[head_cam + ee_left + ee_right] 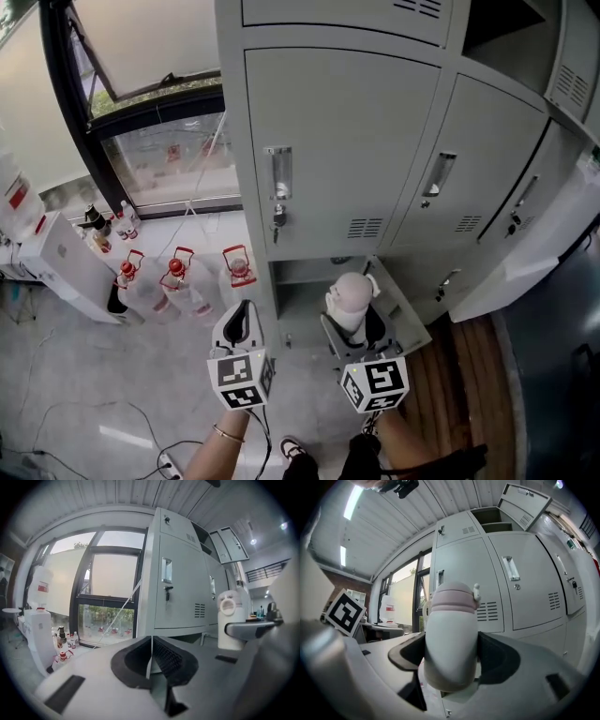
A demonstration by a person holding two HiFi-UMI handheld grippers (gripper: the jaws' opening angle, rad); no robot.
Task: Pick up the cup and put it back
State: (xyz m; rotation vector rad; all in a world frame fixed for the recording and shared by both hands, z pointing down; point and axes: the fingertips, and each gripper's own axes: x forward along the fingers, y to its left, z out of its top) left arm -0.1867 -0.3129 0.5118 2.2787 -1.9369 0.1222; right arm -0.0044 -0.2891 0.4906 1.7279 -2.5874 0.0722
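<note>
Keep a firm squeeze and hold the cup (451, 634) straight up, so it does not slip on the way into the low open locker (298, 292). The right gripper (452, 654) hugs the cup's middle between both jaws, just in front of that locker. The left gripper (151, 660) is closed on nothing.

White cup (451, 639), pink lid, held upright

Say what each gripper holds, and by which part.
The right gripper clamps the cup around its lower body; the left gripper is shut on nothing.
</note>
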